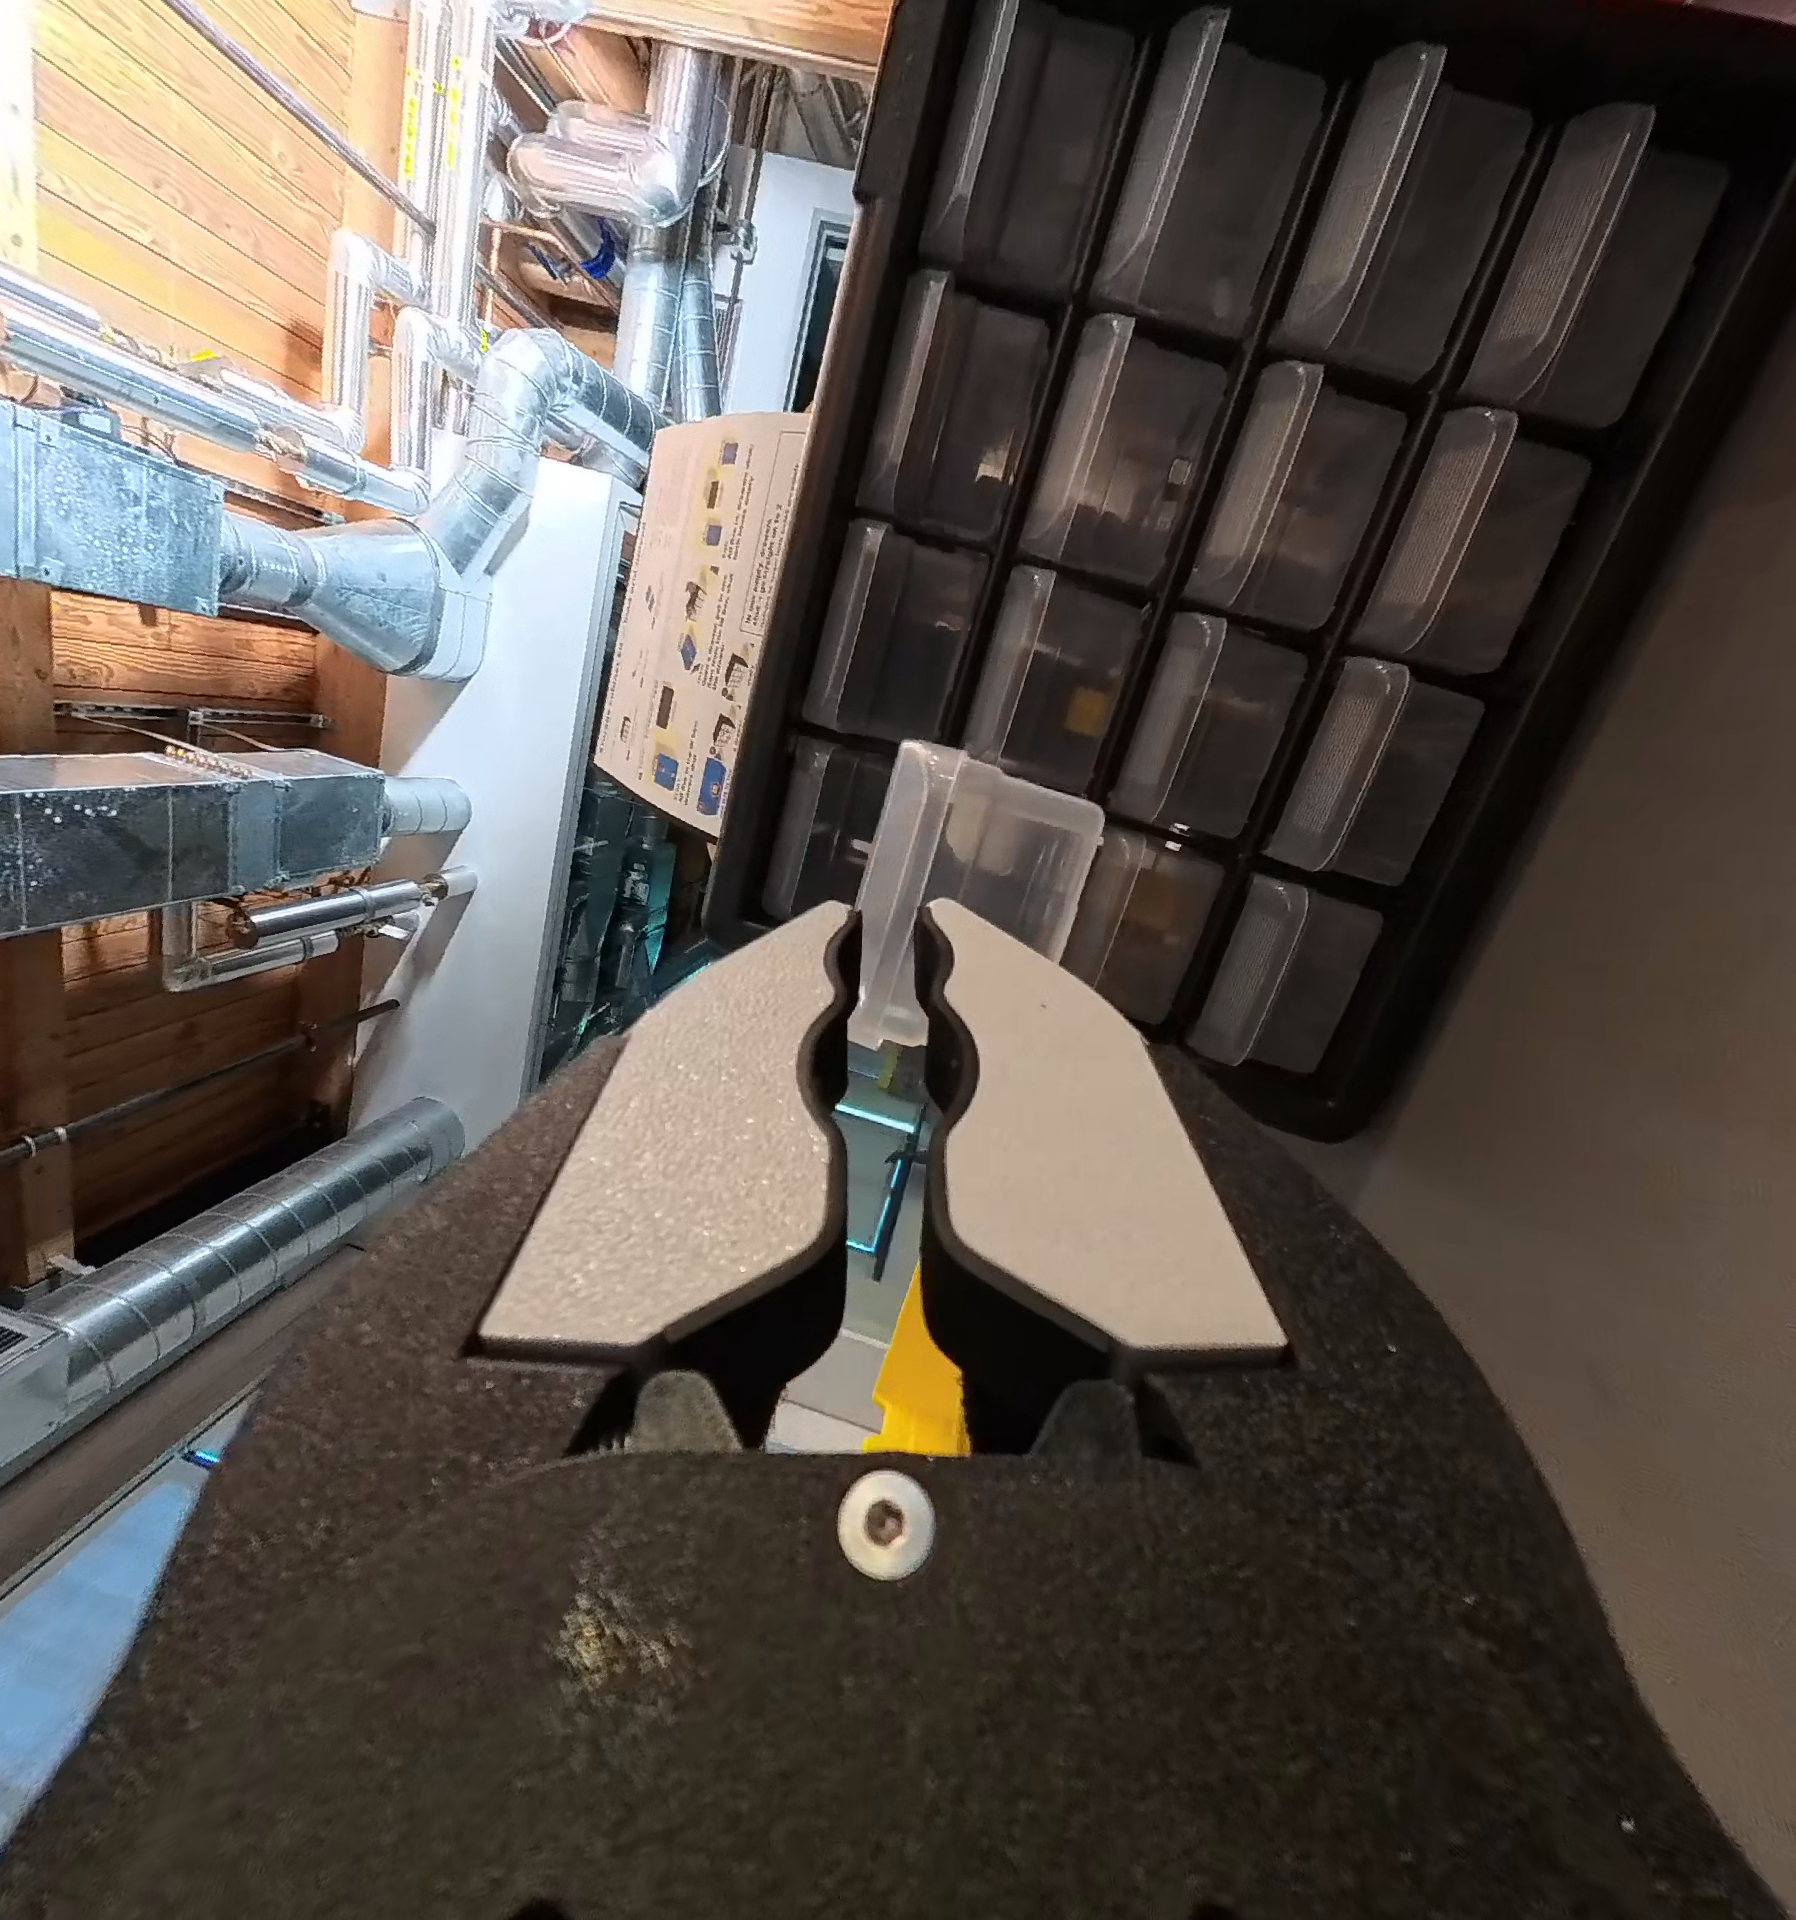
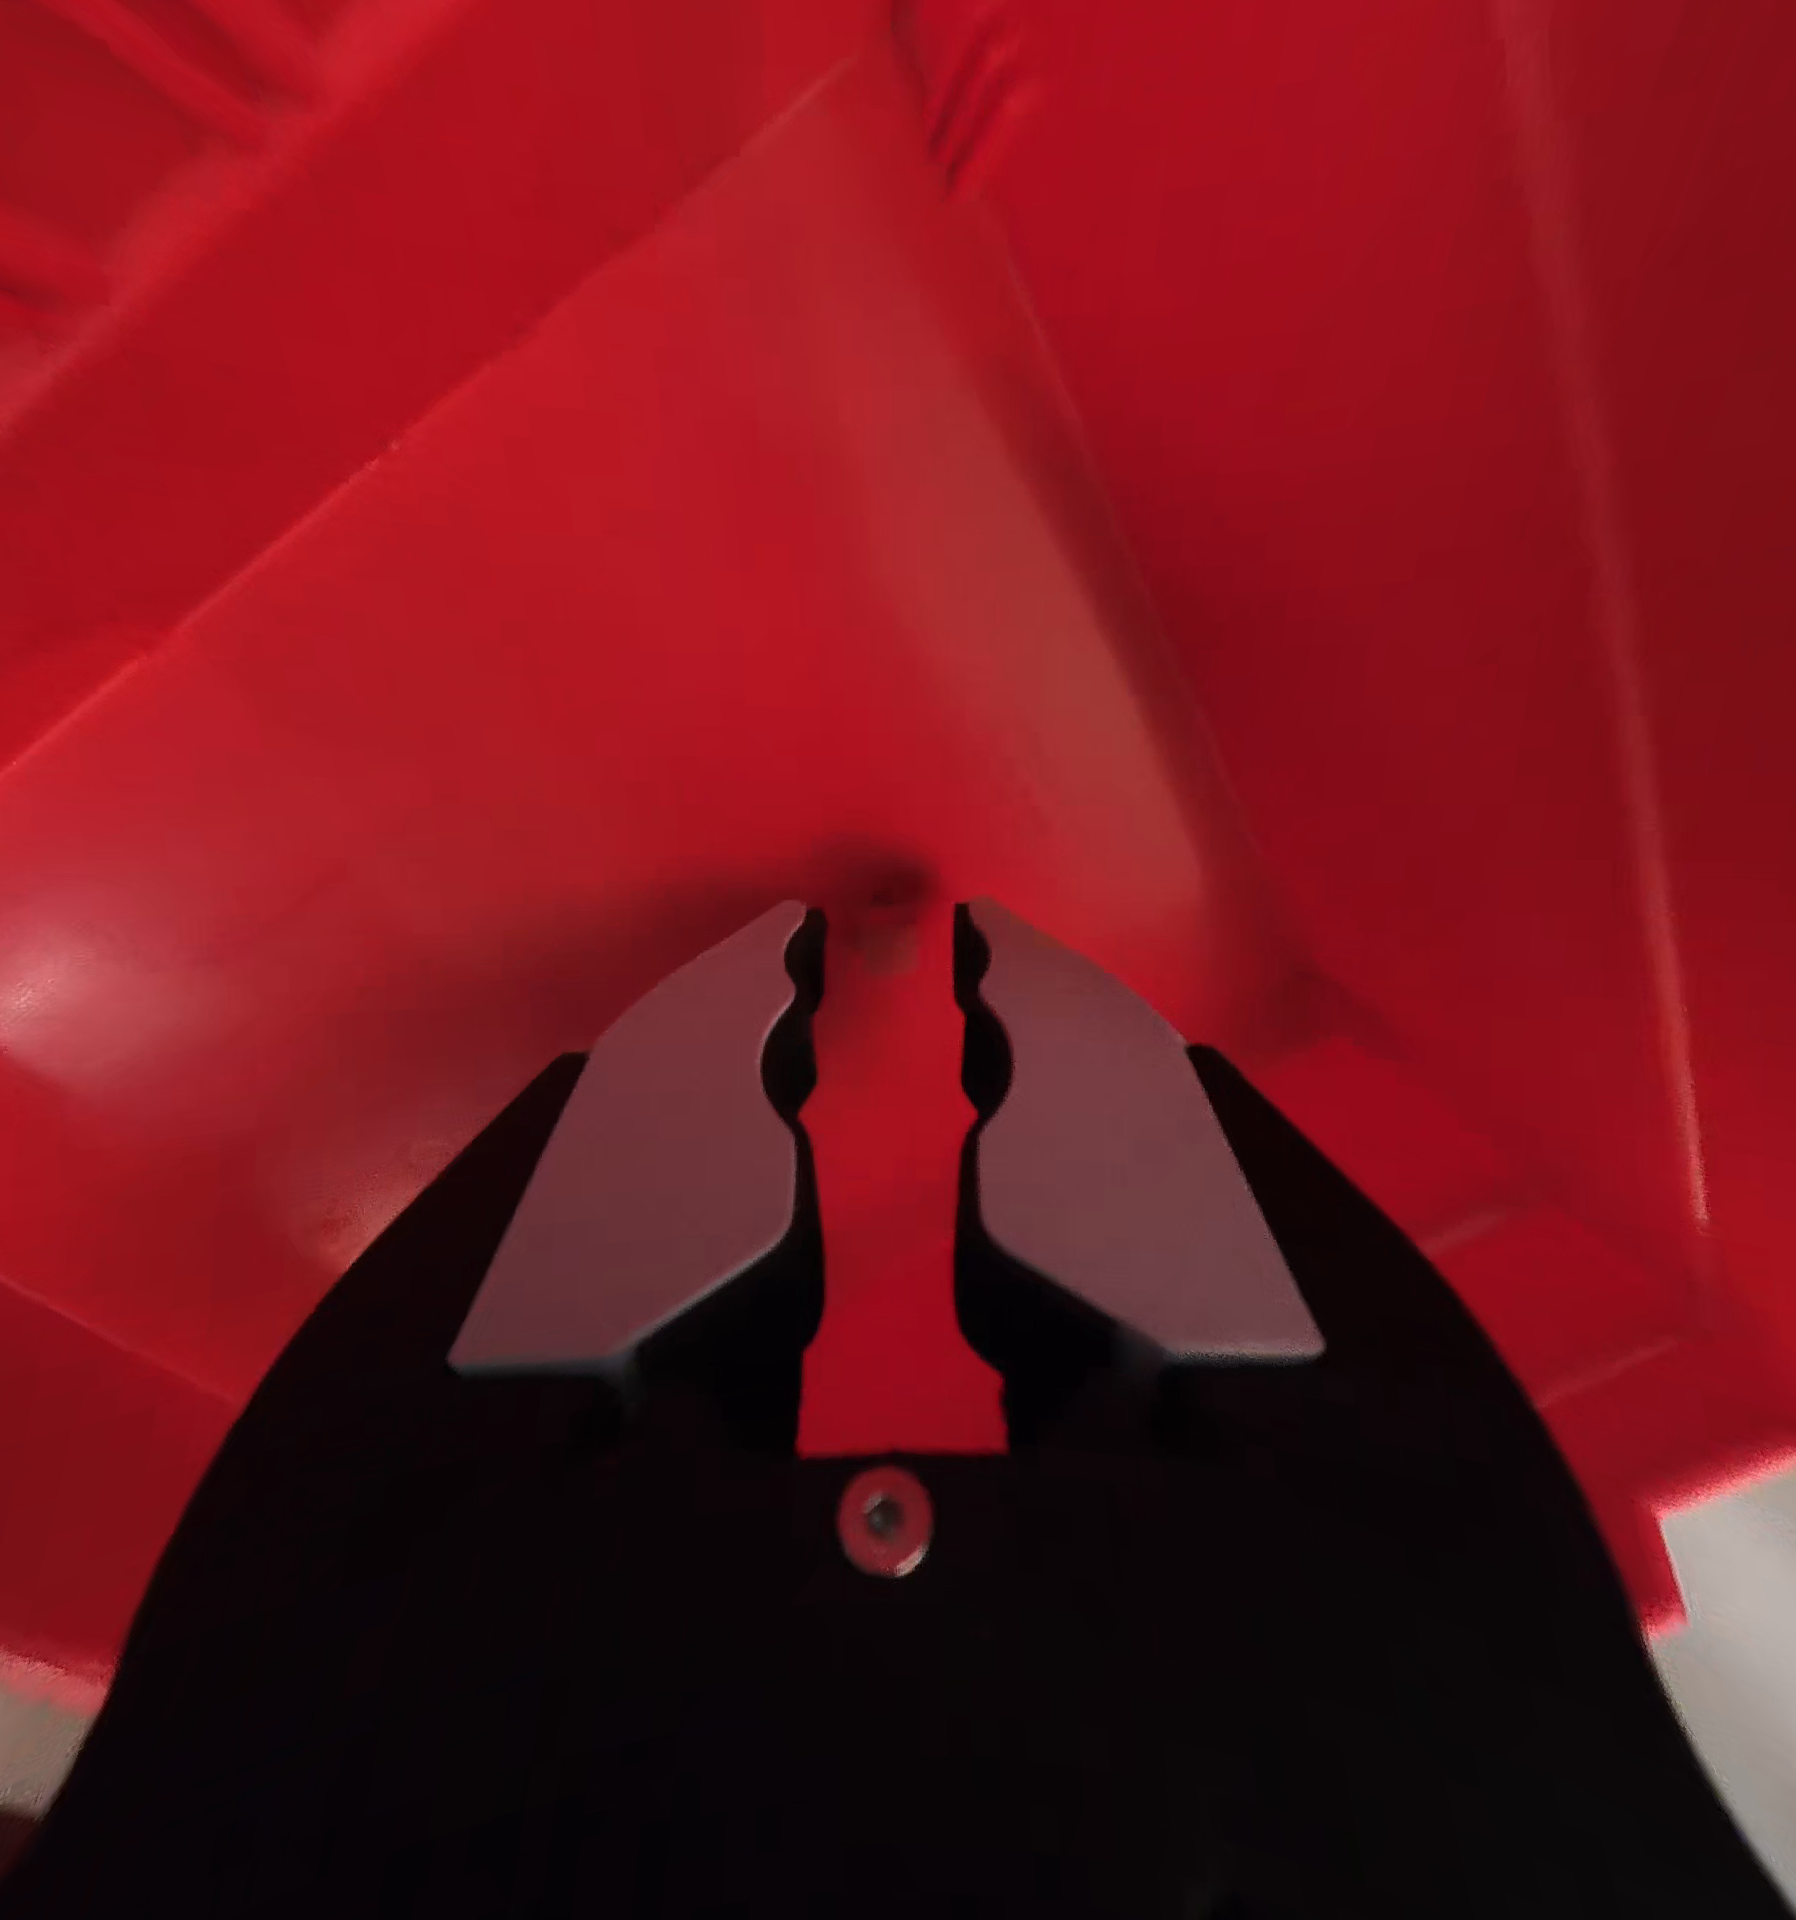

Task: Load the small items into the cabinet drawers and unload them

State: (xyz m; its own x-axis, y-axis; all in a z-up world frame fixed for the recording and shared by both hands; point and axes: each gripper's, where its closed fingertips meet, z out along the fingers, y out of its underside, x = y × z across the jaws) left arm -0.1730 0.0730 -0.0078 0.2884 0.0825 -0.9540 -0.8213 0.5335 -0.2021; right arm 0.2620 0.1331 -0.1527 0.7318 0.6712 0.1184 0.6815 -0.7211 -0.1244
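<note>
**Left gripper pinches a clear drawer at the cabinet; right gripper noses into a red bin**

The left gripper (image 1: 889, 920) is clenched on the front lip of a clear plastic drawer (image 1: 987, 847), its grey fingers (image 1: 712, 1122) pressed to either side of the thin handle tab. That drawer stands out from the face of the black cabinet (image 1: 1289, 540), pulled clear of its neighbours in the row along the cabinet's edge nearest the gripper (the whole view is rolled on its side, so I will not call that row top or bottom). The other drawers sit flush in their slots in a grid, smoky and translucent; a small yellow thing (image 1: 1086, 717) shows dimly through one near the pulled drawer, and I cannot tell what the others hold. Whether the drawer in the grip holds anything is also unclear.

Beside the cabinet's far edge a printed instruction sheet (image 1: 702, 613) is propped, and behind it silver ducts (image 1: 354, 582) run along a timber wall.

The right gripper (image 2: 889, 914) is deep inside a red plastic bin (image 2: 665, 520), tips close to its inner surface. Its fingers (image 2: 665, 1153) stand slightly apart with only red showing in the gap, grasping nothing. The picture is blurred, and no small item can be made out there.
</note>
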